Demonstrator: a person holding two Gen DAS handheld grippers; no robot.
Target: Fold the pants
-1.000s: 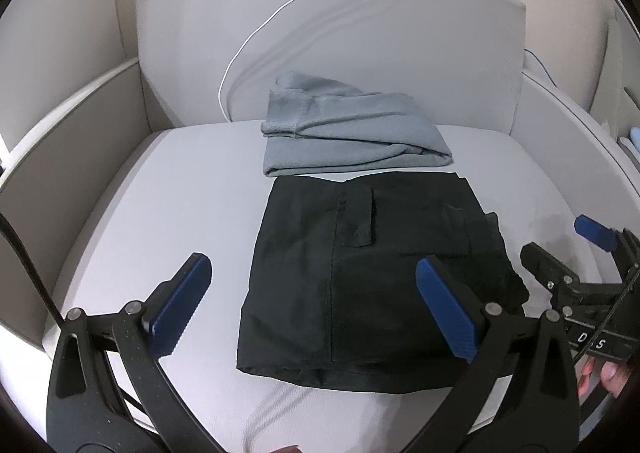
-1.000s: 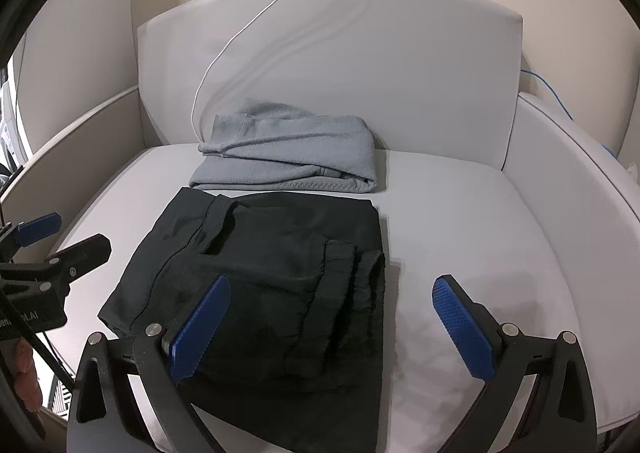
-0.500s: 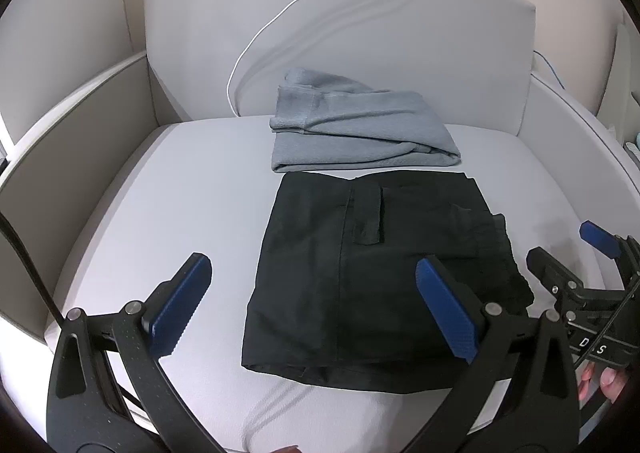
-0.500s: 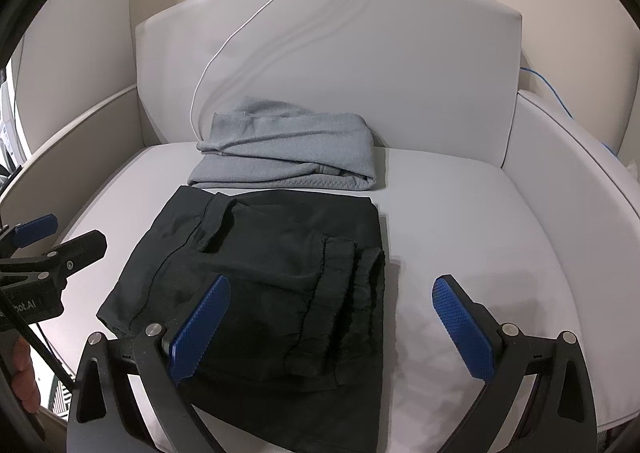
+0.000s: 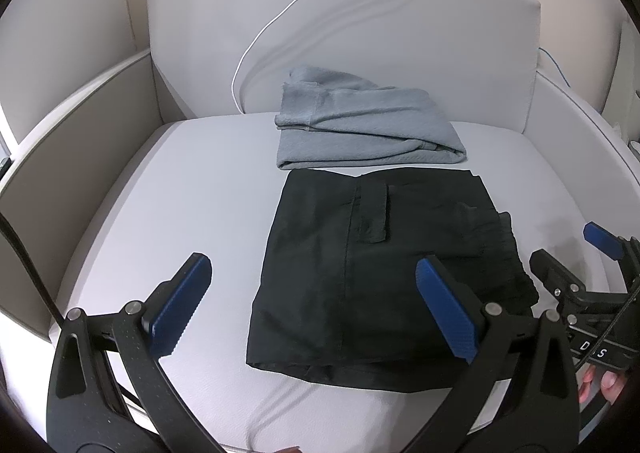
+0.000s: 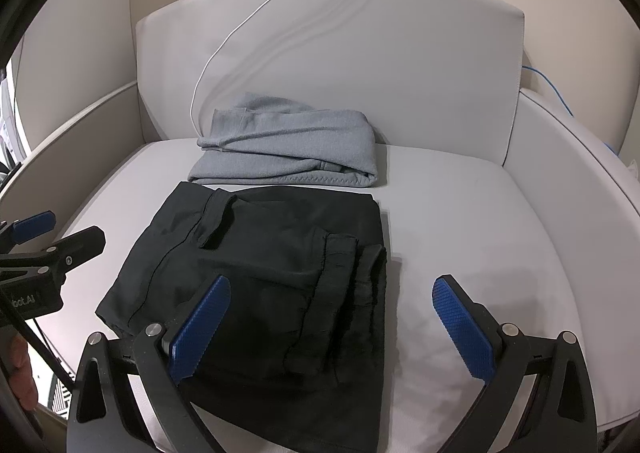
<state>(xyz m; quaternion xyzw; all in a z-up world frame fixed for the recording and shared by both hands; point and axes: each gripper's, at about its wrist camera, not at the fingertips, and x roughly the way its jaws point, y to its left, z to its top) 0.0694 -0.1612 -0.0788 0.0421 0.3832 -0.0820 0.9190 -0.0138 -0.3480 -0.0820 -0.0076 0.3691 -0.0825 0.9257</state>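
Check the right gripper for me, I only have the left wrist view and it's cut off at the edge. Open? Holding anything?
Observer: The right gripper is open, jaws wide apart, nothing between them.
Operator: Where does it sit relative to the black pants?
Observer: It straddles the right edge of the black pants: one jaw is over the cloth, the other over bare seat cushion.
Operator: Is that edge tidy?
Observer: Several folded layers are stacked along it, their edges slightly staggered, all lying flat on the cushion.
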